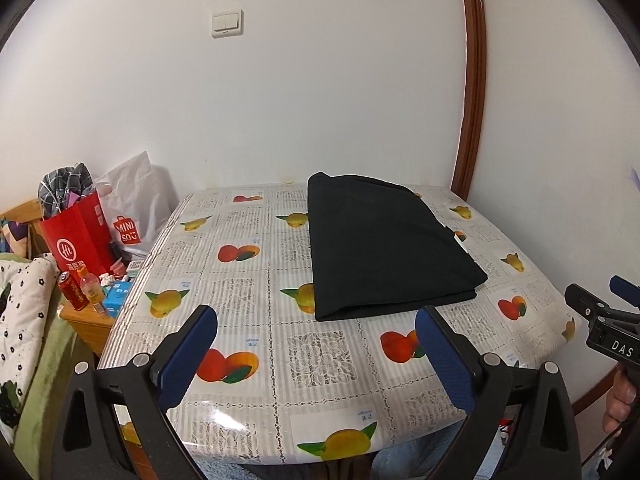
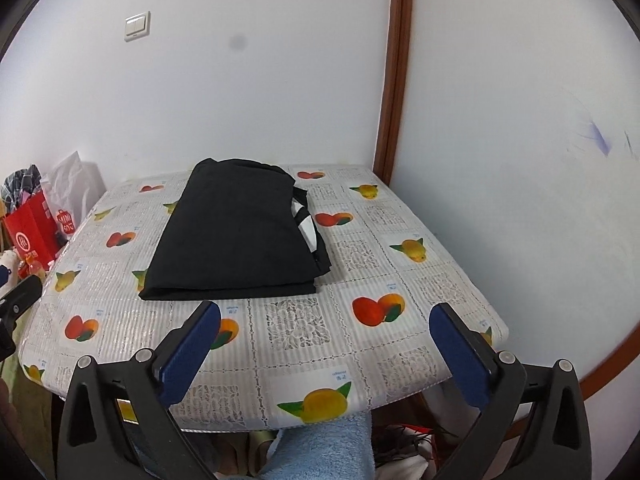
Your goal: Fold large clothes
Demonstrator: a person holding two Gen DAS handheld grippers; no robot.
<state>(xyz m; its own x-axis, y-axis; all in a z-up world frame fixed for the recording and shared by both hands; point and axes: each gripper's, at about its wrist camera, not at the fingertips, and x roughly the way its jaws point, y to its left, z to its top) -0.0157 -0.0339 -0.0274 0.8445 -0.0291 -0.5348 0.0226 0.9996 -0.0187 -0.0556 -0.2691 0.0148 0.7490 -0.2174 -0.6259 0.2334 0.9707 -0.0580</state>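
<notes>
- The black garment [image 1: 384,248] is lying folded into a flat rectangle on the table [image 1: 248,280], toward the far side, near the white wall [image 1: 320,80].
- In the right wrist view the garment [image 2: 236,232] is showing stacked layers along its near edge, and a bit of white is peeking out at its right edge.
- Nothing is touching the garment; both grippers are hanging apart from it, on the near side of the table.
- The left gripper [image 1: 316,344] is standing wide open, with only the fruit-print cloth showing between its blue pads [image 1: 192,356].
- The right gripper [image 2: 324,344] is likewise gaping wide, its blue pads [image 2: 192,352] holding nothing.
- In the left wrist view the right gripper [image 1: 600,304] is appearing at the right edge, with a hand [image 1: 618,404] gripping its handle.
- The tablecloth [image 2: 360,272] is covering the whole tabletop, printed with oranges, pears and lace squares.
- A red bag [image 1: 78,240] and a white bag [image 1: 136,204] are standing left of the table, beside a can [image 1: 72,290] and a bottle [image 1: 91,290].
- A light switch [image 1: 227,24] is sitting on the wall, and a brown door frame [image 1: 474,80] is running up at the right.
- A blue towel [image 2: 320,448] is showing below the table's near edge.
</notes>
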